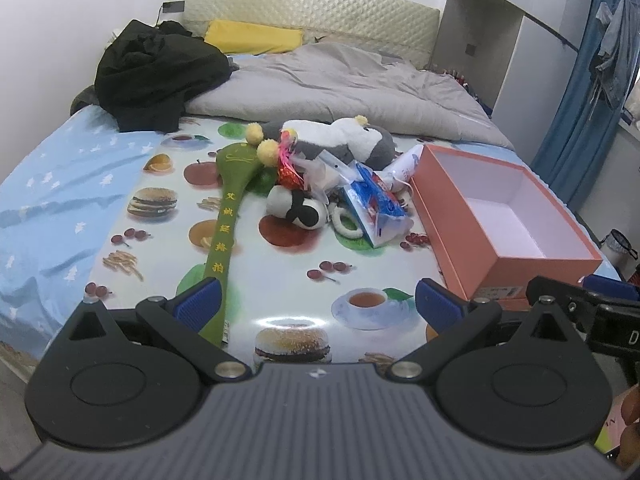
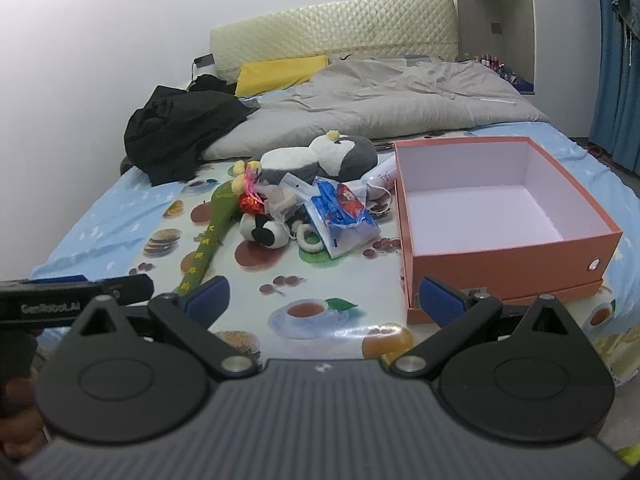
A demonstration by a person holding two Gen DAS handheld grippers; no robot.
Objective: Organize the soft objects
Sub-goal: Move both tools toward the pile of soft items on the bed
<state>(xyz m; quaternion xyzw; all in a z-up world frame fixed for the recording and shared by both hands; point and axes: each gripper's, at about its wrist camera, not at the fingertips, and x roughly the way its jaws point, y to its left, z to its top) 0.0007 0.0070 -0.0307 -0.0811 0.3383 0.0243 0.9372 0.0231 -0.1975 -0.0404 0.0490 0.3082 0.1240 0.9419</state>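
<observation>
On the bed, a glossy mat printed with burgers, fruit and teacups lies over a blue sheet, and the soft things sit heaped in the middle of it. At the far left a black garment is bundled near the wall, beside a rumpled grey quilt and a yellow pillow against the headboard.

Leftmost in the heap is a long green fabric paddle with yellow characters down its handle and yellow pompoms at its wide end; its handle reaches toward the left hand-held gripper, whose blue-padded jaws stand wide apart and hold nothing. Next comes a small black-and-white plush, rounded and lying on its side, with a red and pink foil trinket just above it. Behind them a larger grey-and-white plush penguin lies on its back. A white ring rests against a crumpled blue, white and red plastic pack, and a white tube pokes out behind it.

To the right, apart from the heap, stands an orange box with a white inside, lid off. The right hand-held gripper hovers low before it, jaws spread and unloaded, its right pad just in front of the box's near corner.
</observation>
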